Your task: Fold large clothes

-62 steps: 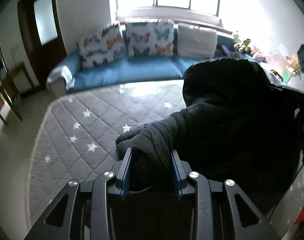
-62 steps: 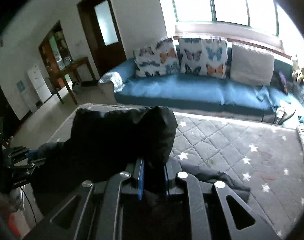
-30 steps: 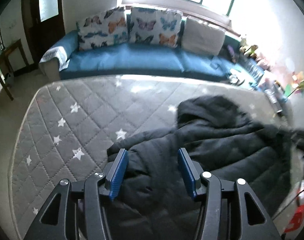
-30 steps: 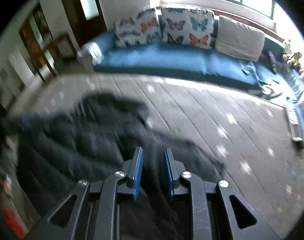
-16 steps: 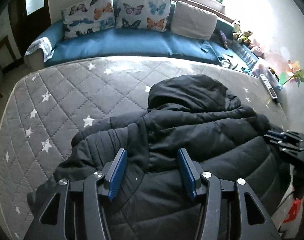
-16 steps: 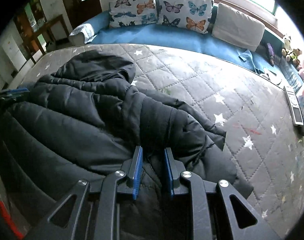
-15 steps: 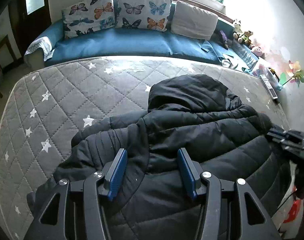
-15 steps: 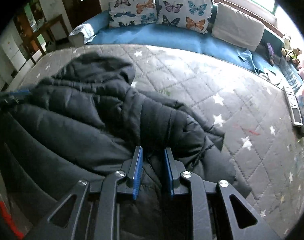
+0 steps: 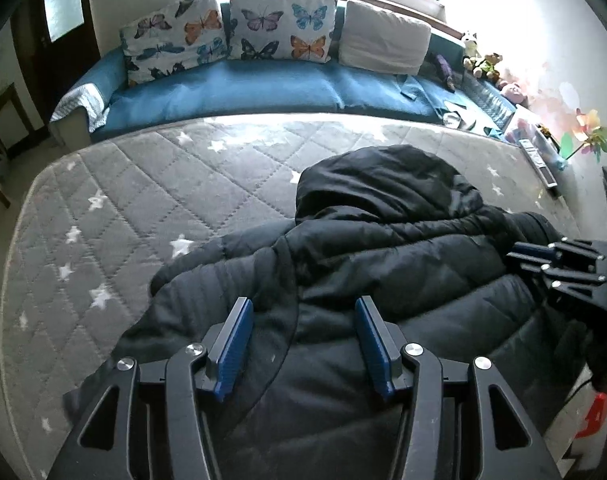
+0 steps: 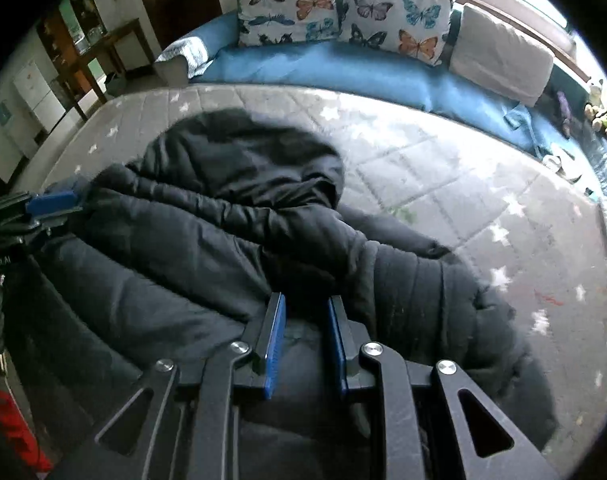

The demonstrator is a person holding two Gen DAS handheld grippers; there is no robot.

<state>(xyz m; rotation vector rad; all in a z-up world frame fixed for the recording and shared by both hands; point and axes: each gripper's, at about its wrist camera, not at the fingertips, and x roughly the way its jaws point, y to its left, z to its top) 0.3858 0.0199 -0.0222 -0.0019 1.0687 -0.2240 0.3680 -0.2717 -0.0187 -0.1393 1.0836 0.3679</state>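
L tool (image 9: 303,344) is wide apart, blue pads (image 9: 233,346) hovering over the jacket (image 9: 383,264) w/ nothing pinched between them. R tool (image 10: 305,344) is narrow, pads set close together w/ a bunched fold of black fabric in the gap; looks like it's gripped, though the dark cloth makes contact hard to confirm.

Jacket is a black quilted puffer, lying spread on the grey star-print mattress (image 9: 123,208), near edge right under both tools. One sleeve (image 9: 207,280) bulges toward the mattress's open side in the L view; the other sleeve (image 10: 435,300) lies crumpled to the right of the R tool. Hood (image 9: 383,184) sits at the far end of the jacket, pointing toward the sofa.

In the L view the R tool shows at the right edge, at the jacket's shoulder; in the R view the L tool shows at the left edge.

Beyond the mattress: blue sofa (image 9: 239,92) w/ two butterfly cushions (image 9: 281,26) and a plain cushion (image 9: 383,44). Soft toys (image 9: 483,64) sit at the sofa's far right end under the window.
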